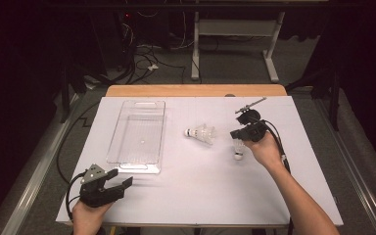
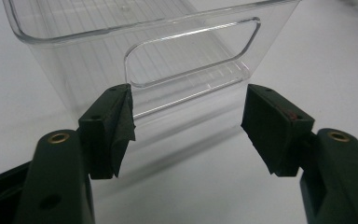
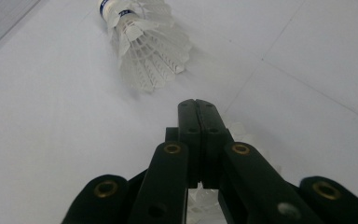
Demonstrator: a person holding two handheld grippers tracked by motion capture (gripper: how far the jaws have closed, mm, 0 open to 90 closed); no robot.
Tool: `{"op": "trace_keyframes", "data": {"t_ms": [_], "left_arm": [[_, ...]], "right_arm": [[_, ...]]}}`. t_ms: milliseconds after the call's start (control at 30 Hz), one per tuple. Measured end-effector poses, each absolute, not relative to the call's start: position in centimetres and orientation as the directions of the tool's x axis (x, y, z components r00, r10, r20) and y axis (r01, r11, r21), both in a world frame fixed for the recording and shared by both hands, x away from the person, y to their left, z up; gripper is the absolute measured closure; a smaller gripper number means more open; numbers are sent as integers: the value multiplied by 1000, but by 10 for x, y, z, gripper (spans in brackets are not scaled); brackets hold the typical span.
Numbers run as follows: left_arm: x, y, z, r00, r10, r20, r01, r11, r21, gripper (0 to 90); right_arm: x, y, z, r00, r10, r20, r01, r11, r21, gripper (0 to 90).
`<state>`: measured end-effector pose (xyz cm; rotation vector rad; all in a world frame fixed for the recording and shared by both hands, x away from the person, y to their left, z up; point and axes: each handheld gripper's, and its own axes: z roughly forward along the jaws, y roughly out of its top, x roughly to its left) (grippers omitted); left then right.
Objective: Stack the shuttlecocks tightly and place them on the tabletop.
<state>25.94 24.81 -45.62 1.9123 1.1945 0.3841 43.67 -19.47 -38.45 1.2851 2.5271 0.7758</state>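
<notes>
On the white table [image 1: 186, 186] I see the clear plastic bin [image 1: 138, 134] lying left of centre, and my left gripper [image 1: 119, 183] waits just near of its near end with jaws spread wide, nothing between them. At the right my right gripper [image 1: 238, 134] has its jaws pressed together on the feathers of a shuttlecock [image 1: 239, 151] hanging below it, while a second shuttlecock [image 1: 200, 133] lies on its side between bin and gripper
</notes>
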Motion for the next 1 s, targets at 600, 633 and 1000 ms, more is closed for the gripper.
{"op": "trace_keyframes", "data": {"t_ms": [600, 633, 1000], "left_arm": [[260, 248, -456, 503, 849, -161, 596, -206, 776, 348], [260, 248, -456, 503, 849, -161, 596, -206, 776, 348], [260, 247, -456, 505, 848, -160, 595, -209, 776, 347]], "right_arm": [[457, -179, -390, -570, 821, 47, 687, 444, 575, 900], [457, -178, -391, -569, 821, 49, 687, 442, 577, 900], [459, -173, -394, -573, 818, 45, 690, 452, 566, 900]]}}
